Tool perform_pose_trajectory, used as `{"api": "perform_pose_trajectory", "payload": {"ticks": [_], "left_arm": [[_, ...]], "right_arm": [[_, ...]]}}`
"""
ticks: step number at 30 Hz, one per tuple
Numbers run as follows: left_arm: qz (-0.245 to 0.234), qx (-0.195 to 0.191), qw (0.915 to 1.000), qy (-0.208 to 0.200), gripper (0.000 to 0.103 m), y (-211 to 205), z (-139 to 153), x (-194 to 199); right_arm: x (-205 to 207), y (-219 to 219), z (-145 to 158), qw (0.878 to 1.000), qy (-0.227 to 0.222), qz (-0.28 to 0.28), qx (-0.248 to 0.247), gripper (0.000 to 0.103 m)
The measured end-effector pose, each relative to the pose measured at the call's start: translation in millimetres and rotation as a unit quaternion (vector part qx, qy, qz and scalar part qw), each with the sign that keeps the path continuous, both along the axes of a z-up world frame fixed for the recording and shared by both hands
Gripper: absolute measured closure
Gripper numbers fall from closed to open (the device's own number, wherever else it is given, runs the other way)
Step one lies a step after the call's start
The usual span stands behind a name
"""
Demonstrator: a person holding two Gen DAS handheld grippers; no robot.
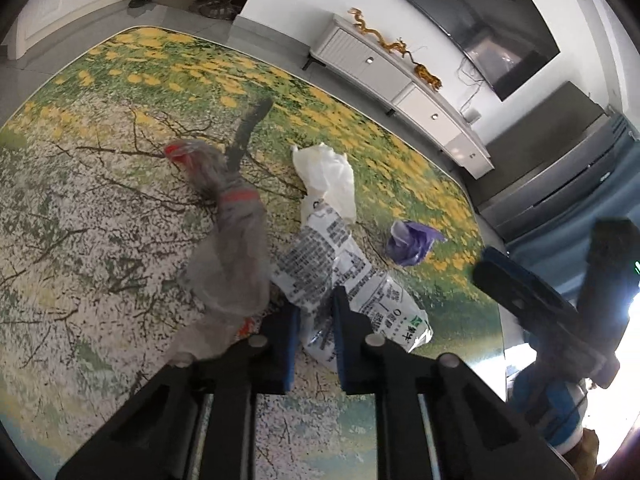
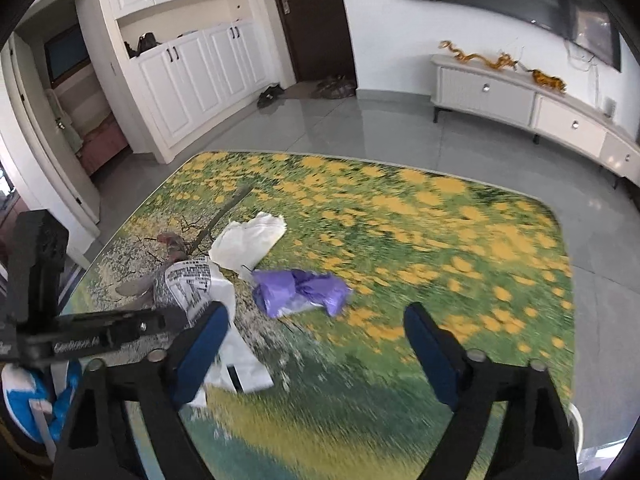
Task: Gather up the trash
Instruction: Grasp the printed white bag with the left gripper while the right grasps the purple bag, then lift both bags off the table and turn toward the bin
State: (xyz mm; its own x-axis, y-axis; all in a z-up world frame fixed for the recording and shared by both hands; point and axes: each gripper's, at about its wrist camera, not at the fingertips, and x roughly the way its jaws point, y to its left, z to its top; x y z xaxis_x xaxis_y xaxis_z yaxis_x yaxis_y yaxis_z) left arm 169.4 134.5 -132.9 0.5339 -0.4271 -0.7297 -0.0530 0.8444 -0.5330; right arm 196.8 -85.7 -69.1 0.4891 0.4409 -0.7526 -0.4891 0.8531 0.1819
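Left tool (image 1: 315, 320) clamped on crinkled white printed plastic wrapper (image 1: 320, 256); right tool (image 2: 316, 344) wide, above bare flower-patterned surface (image 2: 440, 240) near crumpled purple plastic bag (image 2: 300, 288).

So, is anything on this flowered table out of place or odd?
Yes: litter lies loose on the flowered tabletop: a crumpled white tissue, a printed white plastic wrapper, a purple plastic scrap, a blurred grey bag.

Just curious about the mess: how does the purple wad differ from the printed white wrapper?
The purple wad is small, plain and lies apart from any gripper; the printed white wrapper is longer, covered in black text, and sits between the left gripper's fingers. Both are crumpled plastic on the flowered table.
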Motion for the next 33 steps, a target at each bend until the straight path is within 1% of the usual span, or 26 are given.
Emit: {"api": "perform_pose_trajectory", "payload": {"ticks": [3, 11, 14, 16, 18, 20, 21, 22, 24, 29, 33], "left_arm": [[-0.010, -0.014, 0.9998, -0.006, 0.094, 0.0, -0.8, -2.9], [-0.026, -0.029, 0.9992, -0.013, 0.096, 0.7, 0.0, -20.7], [-0.026, -0.029, 0.9991, -0.015, 0.096, 3.1, 0.3, -27.2], [-0.027, -0.028, 0.9991, -0.019, 0.096, 5.2, 2.2, -33.4], [-0.027, -0.026, 0.9991, -0.022, 0.097, 6.7, 4.6, -38.7], [-0.025, -0.026, 0.9991, -0.024, 0.097, 9.4, 7.0, -44.8], [-0.025, -0.026, 0.9990, -0.026, 0.097, 10.5, 9.3, -48.5], [-0.025, -0.025, 0.9990, -0.028, 0.097, 11.4, 11.0, -51.0], [-0.025, -0.024, 0.9988, -0.034, 0.097, 12.5, 17.1, -59.2], [-0.024, -0.020, 0.9985, -0.046, 0.097, 12.3, 30.8, -75.2], [-0.021, -0.019, 0.9983, -0.051, 0.097, 12.4, 38.7, -83.9]], "right_arm": [[9.8, 12.5, -10.5, 1.000, 0.012, 0.012, -0.001, 0.023], [26.5, 31.5, -29.0, 0.999, 0.021, 0.015, -0.021, 0.023], [28.2, 33.7, -35.1, 0.999, 0.027, 0.014, -0.028, 0.043], [26.9, 33.2, -36.6, 0.999, 0.028, 0.015, -0.025, 0.046], [24.4, 32.5, -36.3, 0.999, 0.028, 0.015, -0.023, 0.052], [20.3, 30.6, -35.0, 0.999, 0.027, 0.012, -0.021, 0.053], [17.9, 29.4, -34.2, 0.999, 0.027, 0.011, -0.019, 0.056], [15.1, 28.1, -33.0, 0.999, 0.027, 0.011, -0.016, 0.062], [6.6, 23.0, -30.5, 1.000, 0.027, 0.007, -0.013, 0.097], [-17.2, 6.0, -23.8, 1.000, 0.029, -0.009, -0.002, 0.095], [-30.6, -0.6, -11.9, 1.000, 0.022, -0.009, 0.006, 0.095]]}}
